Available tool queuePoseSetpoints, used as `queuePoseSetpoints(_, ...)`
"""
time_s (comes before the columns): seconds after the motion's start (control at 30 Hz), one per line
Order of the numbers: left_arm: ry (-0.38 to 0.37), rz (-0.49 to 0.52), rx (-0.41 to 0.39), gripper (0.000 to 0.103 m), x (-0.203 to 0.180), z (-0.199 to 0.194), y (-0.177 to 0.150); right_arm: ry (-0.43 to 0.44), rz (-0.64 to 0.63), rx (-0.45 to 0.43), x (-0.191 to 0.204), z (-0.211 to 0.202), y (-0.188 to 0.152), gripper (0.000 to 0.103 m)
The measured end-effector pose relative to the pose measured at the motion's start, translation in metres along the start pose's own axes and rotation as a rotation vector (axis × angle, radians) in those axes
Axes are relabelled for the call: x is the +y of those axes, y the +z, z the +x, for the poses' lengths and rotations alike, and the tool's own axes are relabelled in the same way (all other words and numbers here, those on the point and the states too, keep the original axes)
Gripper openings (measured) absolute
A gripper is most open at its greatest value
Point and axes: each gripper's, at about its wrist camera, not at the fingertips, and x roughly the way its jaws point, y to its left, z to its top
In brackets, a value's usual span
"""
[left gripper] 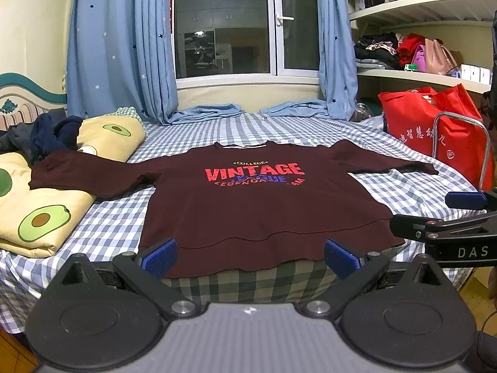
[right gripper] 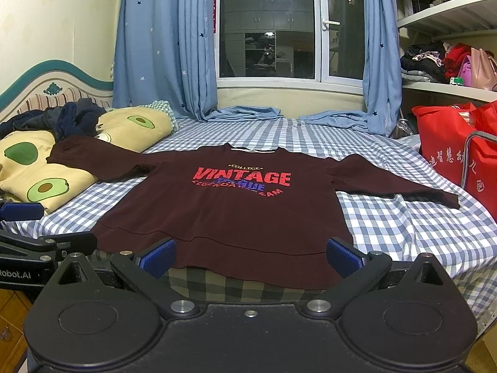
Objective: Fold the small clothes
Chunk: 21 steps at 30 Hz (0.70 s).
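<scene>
the left gripper (left gripper: 250,256) hangs at the near edge of the bed with its blue pads spread wide and nothing between them; the right gripper (right gripper: 250,256) is just beside it, likewise spread wide and holding nothing. both are apart from the cloth, just short of its hem

the maroon sweatshirt (left gripper: 257,205) lies flat and face up on the checked sheet (left gripper: 115,217), hem hanging slightly over the near edge of the bed, both sleeves spread out sideways, the red "vintage" print showing. its left sleeve runs up onto the avocado-print quilt (left gripper: 40,214), which carries a heap of dark clothes (left gripper: 46,133)

to the right of the bed stands a red tote bag (left gripper: 435,124) with white characters, open at the top; what is inside cannot be made out. a metal tube frame (left gripper: 484,155) stands in front of it

farther back, blue star curtains (left gripper: 124,46) pool on the sheet under a dark window (left gripper: 223,21). the white shelves (left gripper: 419,76) at right hold folded clothes, a pink handbag (left gripper: 438,57) and small white boxes
</scene>
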Motion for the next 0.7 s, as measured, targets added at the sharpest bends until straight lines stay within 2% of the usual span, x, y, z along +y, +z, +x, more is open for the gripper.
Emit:
queuePoseSetpoints(0.4,0.004,0.016,0.043,0.102,0.004,0.019,-0.002,-0.012,0.005,0.034,-0.006,0.015,0.000,0.102)
queuePoseSetpoints(0.7,-0.003,0.017,0.092,0.102,0.016,0.067,0.021,-0.070,-0.002,0.111,-0.022,0.072,0.010,0.102)
